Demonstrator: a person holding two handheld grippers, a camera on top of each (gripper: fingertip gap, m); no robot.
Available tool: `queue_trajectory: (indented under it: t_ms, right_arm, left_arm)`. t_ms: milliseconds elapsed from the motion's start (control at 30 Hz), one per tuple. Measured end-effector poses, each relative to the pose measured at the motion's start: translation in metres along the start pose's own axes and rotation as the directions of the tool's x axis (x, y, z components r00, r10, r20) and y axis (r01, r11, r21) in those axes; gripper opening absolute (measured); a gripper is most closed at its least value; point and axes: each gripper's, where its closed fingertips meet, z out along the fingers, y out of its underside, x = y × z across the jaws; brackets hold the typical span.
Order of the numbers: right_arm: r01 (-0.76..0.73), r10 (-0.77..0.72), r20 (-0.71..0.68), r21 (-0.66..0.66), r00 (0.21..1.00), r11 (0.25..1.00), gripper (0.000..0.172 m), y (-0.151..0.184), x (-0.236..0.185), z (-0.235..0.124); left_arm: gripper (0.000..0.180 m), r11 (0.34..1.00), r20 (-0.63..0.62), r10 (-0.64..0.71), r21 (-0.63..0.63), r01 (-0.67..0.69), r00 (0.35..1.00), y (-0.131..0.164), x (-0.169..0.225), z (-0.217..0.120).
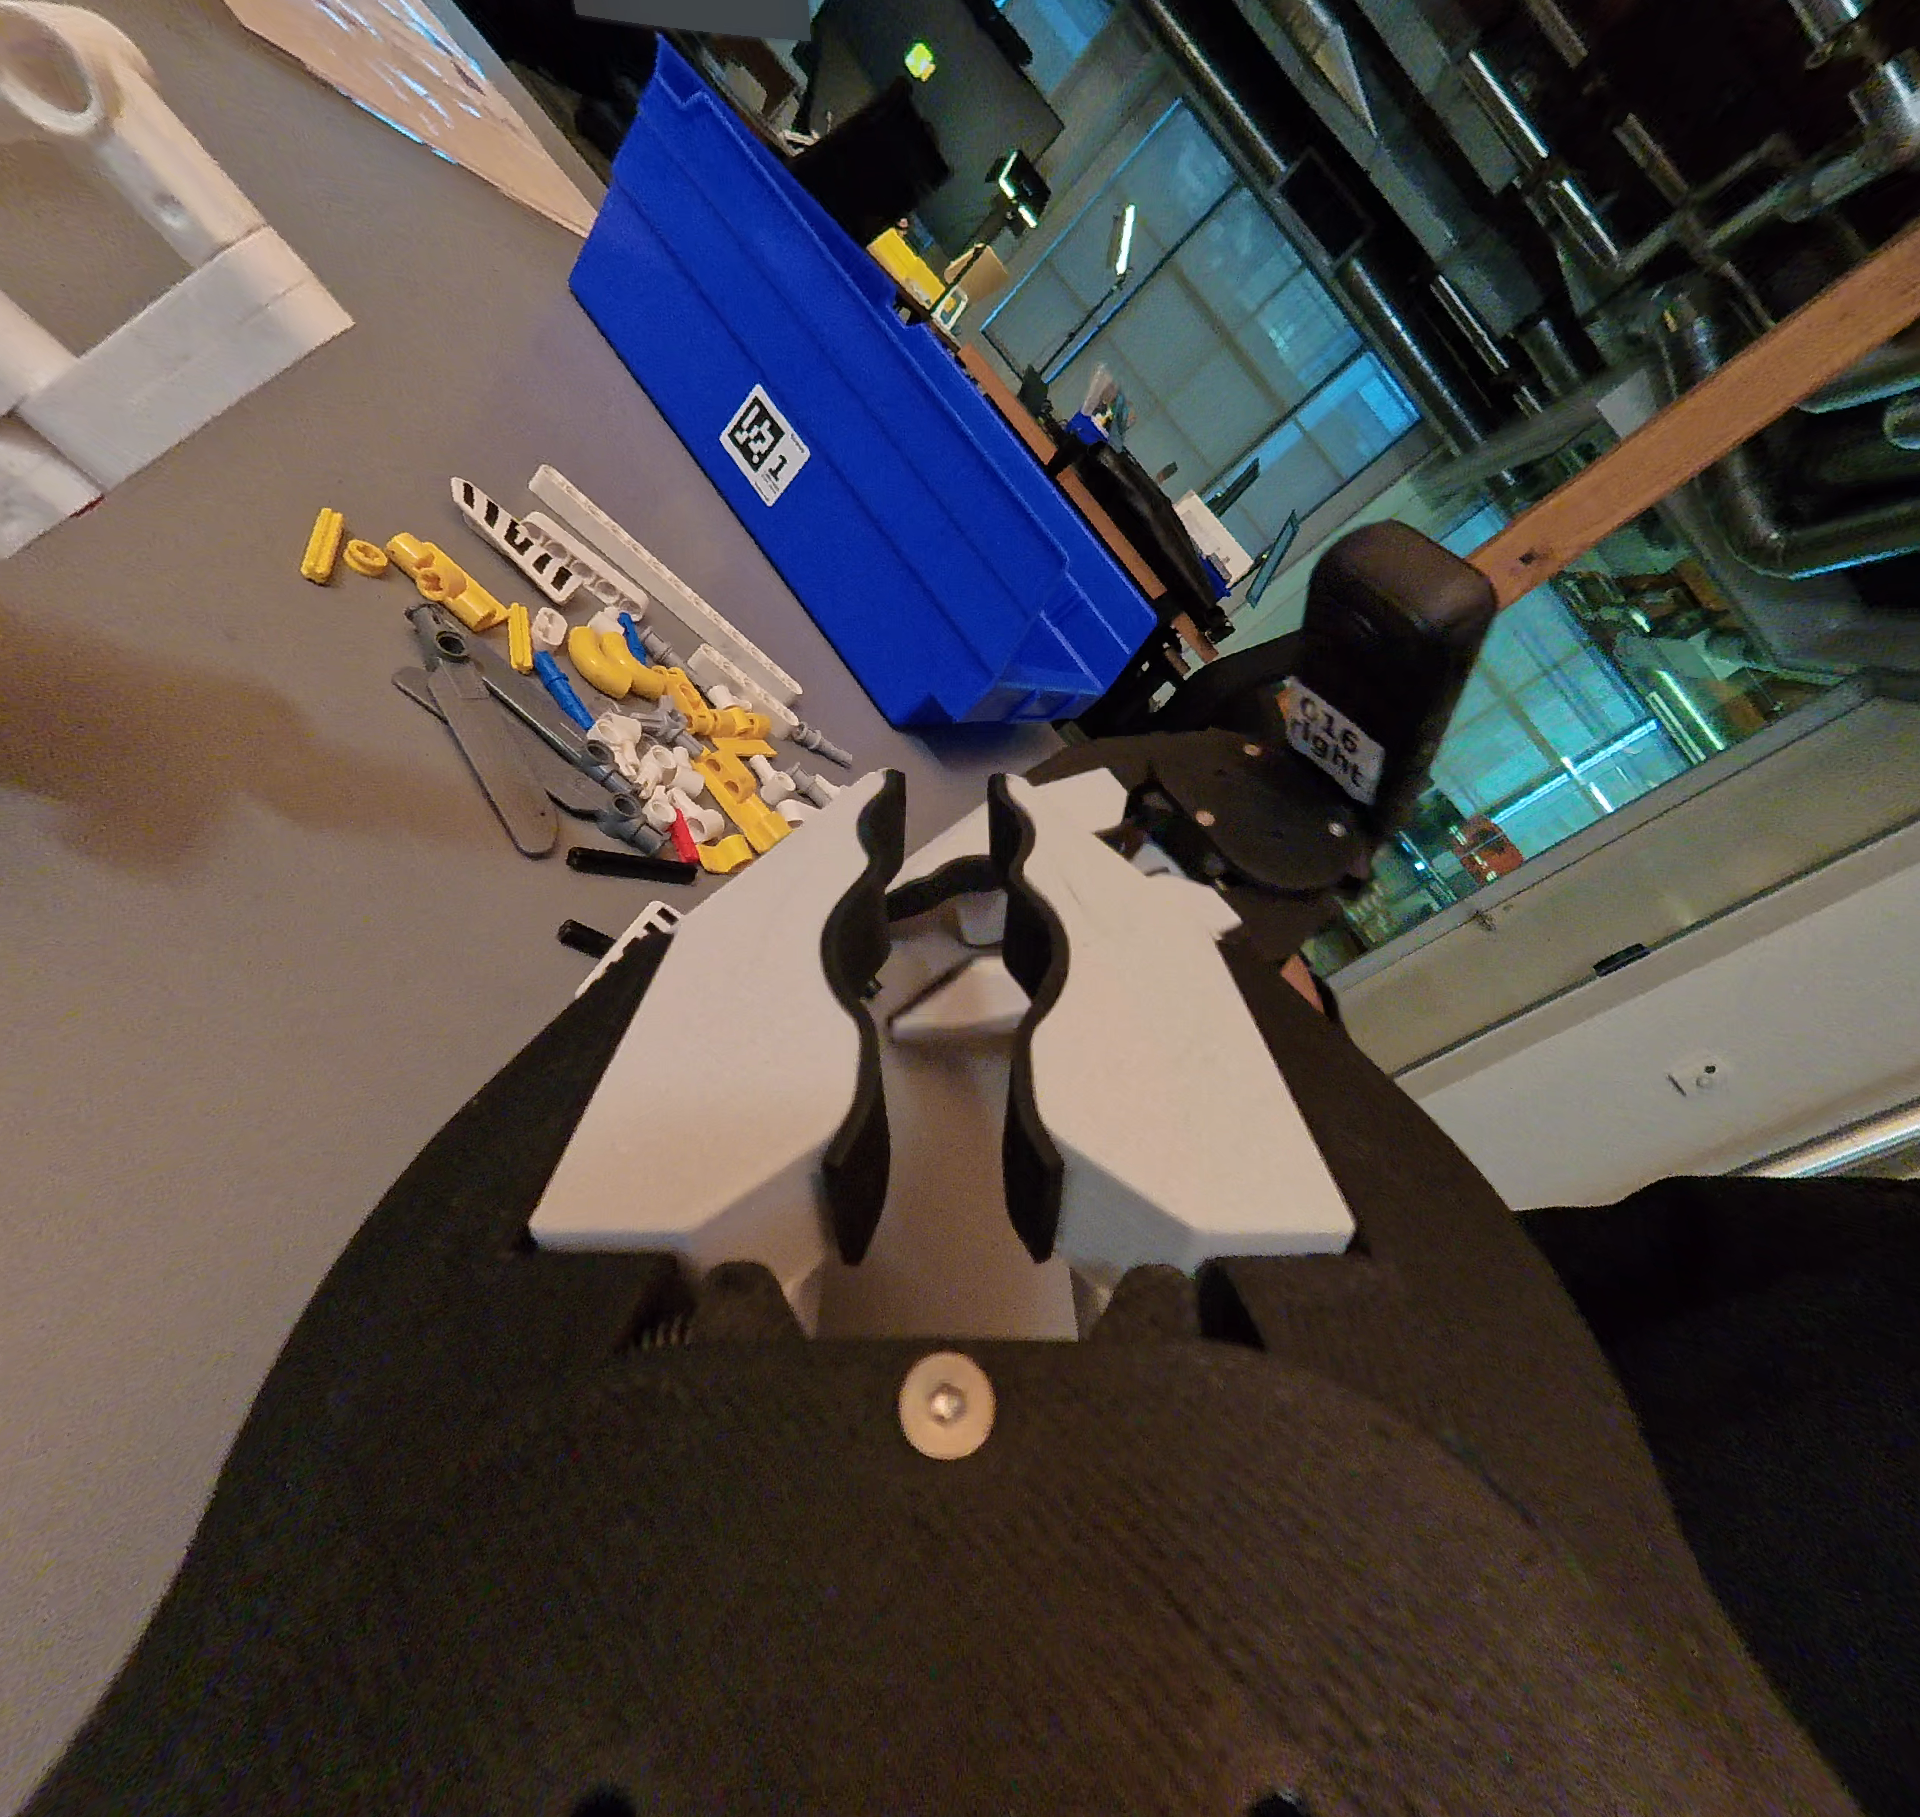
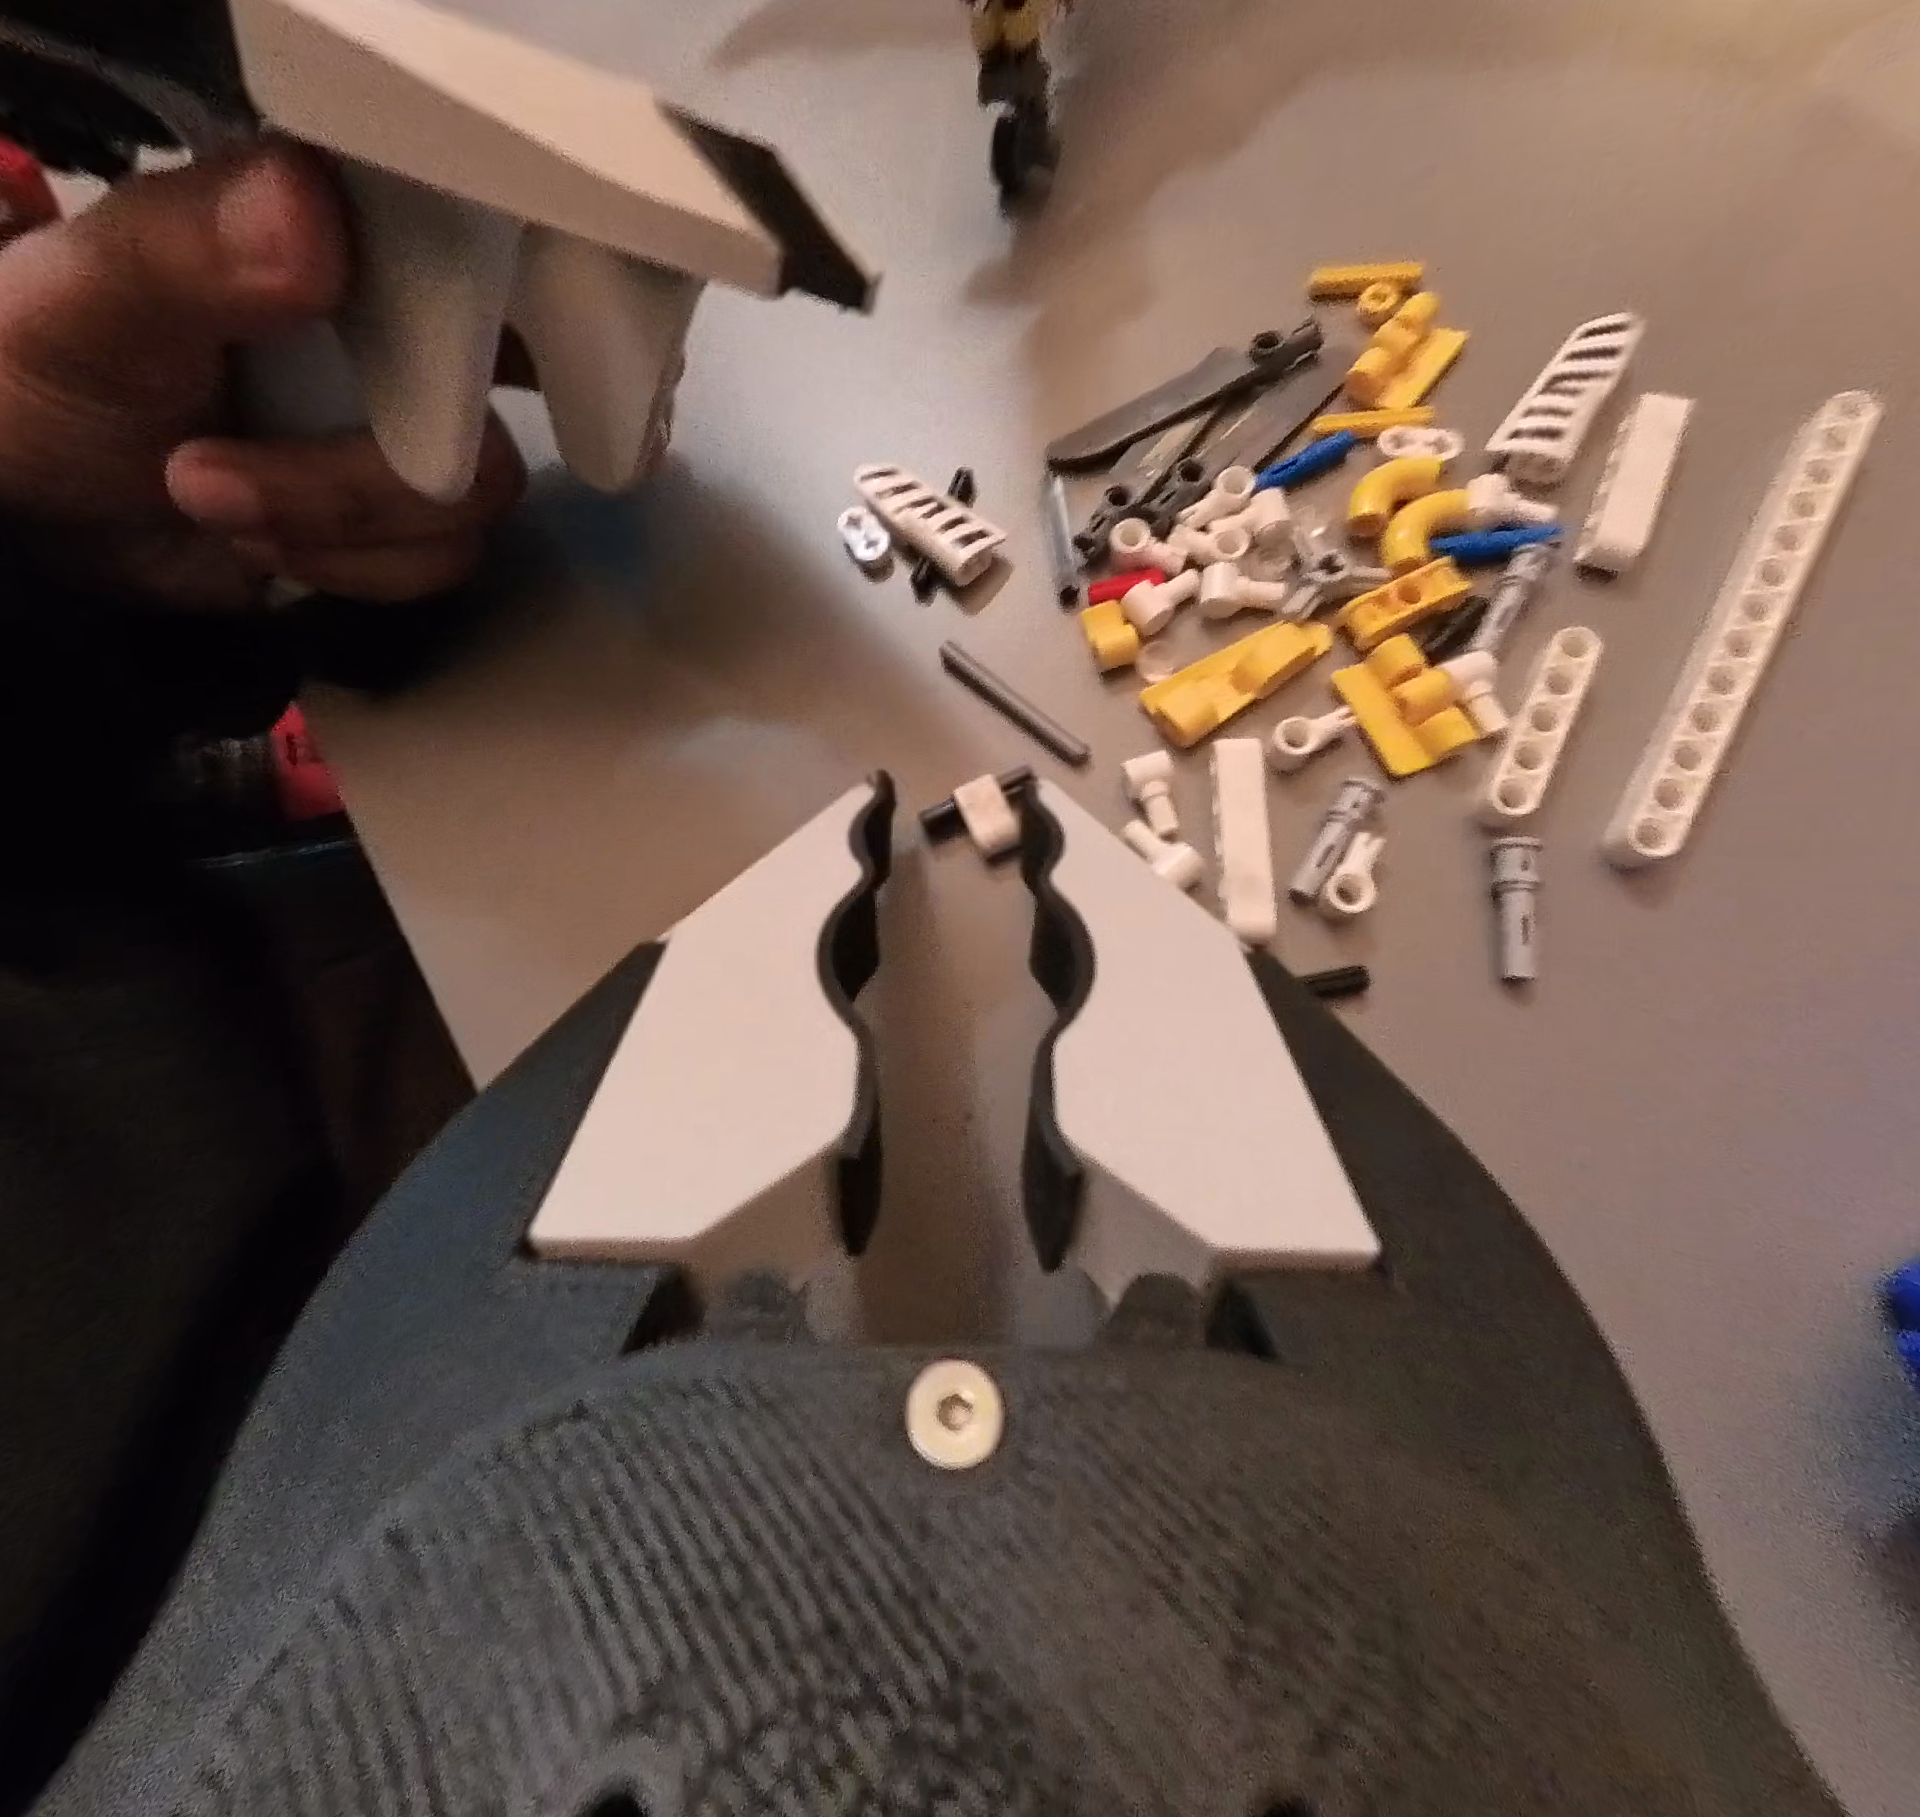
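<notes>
1. Looking along the left gripper (image 1: 945, 801), its two fingers stand a little apart with nothing between the tips. It hangs over a grey surface (image 1: 260, 988). Just beyond its tips, to the right, sits the right gripper (image 1: 1049, 848), its white fingers almost meeting the left one's. To the far left lies a heap of small building pieces (image 1: 613, 697), yellow, white, grey and blue, with a black rod (image 1: 631, 866) at its near edge. Behind the heap stands a blue bin (image 1: 831, 437).

2. Looking along the right gripper (image 2: 956, 806), the fingers are apart. A small white connector on a black pin (image 2: 985, 811) lies between the tips, against the right finger and clear of the left; the view is blurred. A dark rod (image 2: 1013, 702) lies just beyond, with the heap of pieces (image 2: 1351, 562) to the far right. At upper left a hand (image 2: 156, 365) holds the left gripper (image 2: 821, 276).
</notes>
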Motion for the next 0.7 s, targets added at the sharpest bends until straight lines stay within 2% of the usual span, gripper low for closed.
queue_trajectory:
  t_ms: [100, 200, 233, 300, 467, 700]
  right_arm:
    - [0.04, -0.038, -0.027, 0.06, 0.999, 0.997, 0.02, -0.008, 0.001, -0.005]
    - [0.066, -0.068, -0.076, -0.024, 0.995, 0.998, 0.028, 0.002, 0.004, 0.003]
    - [0.08, -0.083, -0.098, -0.036, 0.992, 0.996, 0.024, 0.003, 0.005, 0.005]
    - [0.096, -0.1, -0.13, -0.038, 0.986, 0.995, 0.021, 0.001, 0.005, 0.006]
    - [0.021, -0.025, -0.153, -0.026, 0.988, 0.999, 0.021, -0.008, 0.006, 0.017]
    - [0.09, -0.096, -0.213, -0.036, 0.972, 0.995, 0.021, -0.008, 0.005, 0.017]
  left_arm:
    - [0.011, 1.0, -0.021, -0.001, 0.014, 0.001, 1.0, -0.002, 0.002, -0.002]
    - [0.01, 1.0, -0.035, 0.004, 0.031, -0.003, 0.999, -0.004, 0.005, -0.004]
    - [0.009, 0.999, -0.041, 0.005, 0.036, -0.004, 0.999, -0.004, 0.005, -0.004]
    - [0.009, 0.999, -0.048, 0.006, 0.045, -0.004, 0.999, -0.005, 0.007, -0.005]
    - [0.008, 0.997, -0.064, 0.012, 0.071, -0.007, 0.998, -0.008, 0.009, -0.008]
    - [0.007, 0.996, -0.007, 0.009, 0.089, -0.009, 1.0, -0.01, 0.002, -0.009]
